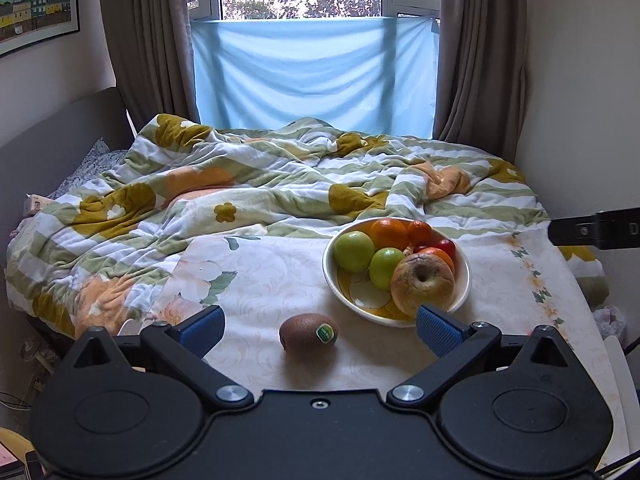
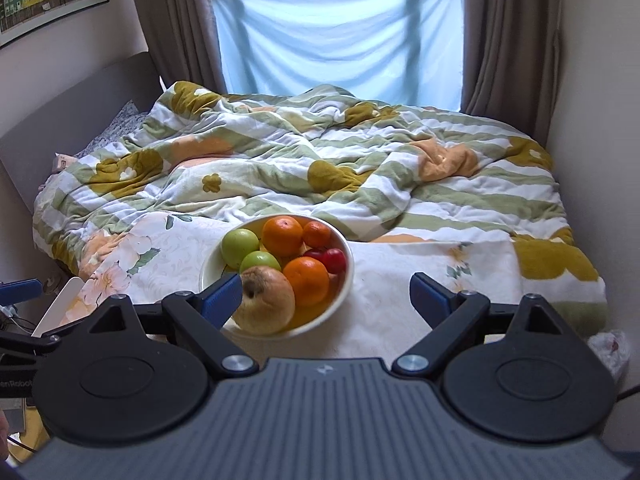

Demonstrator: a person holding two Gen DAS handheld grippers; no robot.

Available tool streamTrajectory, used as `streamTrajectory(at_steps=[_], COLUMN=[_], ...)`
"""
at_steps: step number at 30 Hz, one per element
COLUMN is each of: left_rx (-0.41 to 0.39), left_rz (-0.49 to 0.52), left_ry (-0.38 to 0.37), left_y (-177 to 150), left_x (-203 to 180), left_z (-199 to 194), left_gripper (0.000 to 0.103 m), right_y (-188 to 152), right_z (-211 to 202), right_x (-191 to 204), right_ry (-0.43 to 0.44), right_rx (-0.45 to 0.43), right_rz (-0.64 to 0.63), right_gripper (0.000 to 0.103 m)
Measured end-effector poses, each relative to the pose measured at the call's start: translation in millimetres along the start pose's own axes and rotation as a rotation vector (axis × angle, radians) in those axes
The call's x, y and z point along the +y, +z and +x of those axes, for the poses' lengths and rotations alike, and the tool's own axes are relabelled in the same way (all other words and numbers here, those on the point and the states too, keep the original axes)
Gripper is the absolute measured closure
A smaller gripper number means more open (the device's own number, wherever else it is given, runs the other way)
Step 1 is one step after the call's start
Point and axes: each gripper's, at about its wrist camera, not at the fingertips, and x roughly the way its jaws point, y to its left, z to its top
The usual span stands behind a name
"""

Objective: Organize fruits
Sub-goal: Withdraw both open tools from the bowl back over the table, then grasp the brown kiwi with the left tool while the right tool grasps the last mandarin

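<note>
We see our left gripper (image 1: 320, 326) jaws wide around the brown fuzzy stickered kiwi (image 1: 308, 331) on the floral cloth (image 1: 260, 272), right gripper (image 2: 326, 294) wide, empty, white ceramic fruit bowl (image 2: 346, 276) just beside.

Left claw (image 1: 320, 328) spread wide and empty, low over the near end of the table, blue pads (image 1: 438, 330) flanking the kiwi (image 1: 309, 331), right claw (image 2: 326, 298) likewise wide open, empty, level, to its right
</note>
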Motion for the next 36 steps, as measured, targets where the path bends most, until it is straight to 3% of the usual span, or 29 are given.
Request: streamTrajectory(at_steps=[10,22,32,36], left_rx=[0.049,0.136,0.225,0.268], left_rz=[0.023,0.046,0.044,0.041], left_ry=[-0.01,-0.02,-0.038,-0.06], left_y=[-14.0,-11.7,-13.6,-17.1], left_x=[-1.0,14.8,26.5,25.4], left_z=[22.3,91.2,148.8,165.8], left_gripper=[0.0,0.0,0.003,0.016], right_y=[-36.7,-79.2,-95.7,-94.8], right_z=[-28.2,27.4,78.9,94.4], right_x=[-24.3,-80.1,-81.9,-78.8], right_ry=[-0.052,-0.16,-0.213,-0.223], right_rx=[0.0,0.141,0.248,0.264], right_rz=[0.138,0.37,0.421,0.426], right_gripper=[0.0,0.0,0.0,0.003])
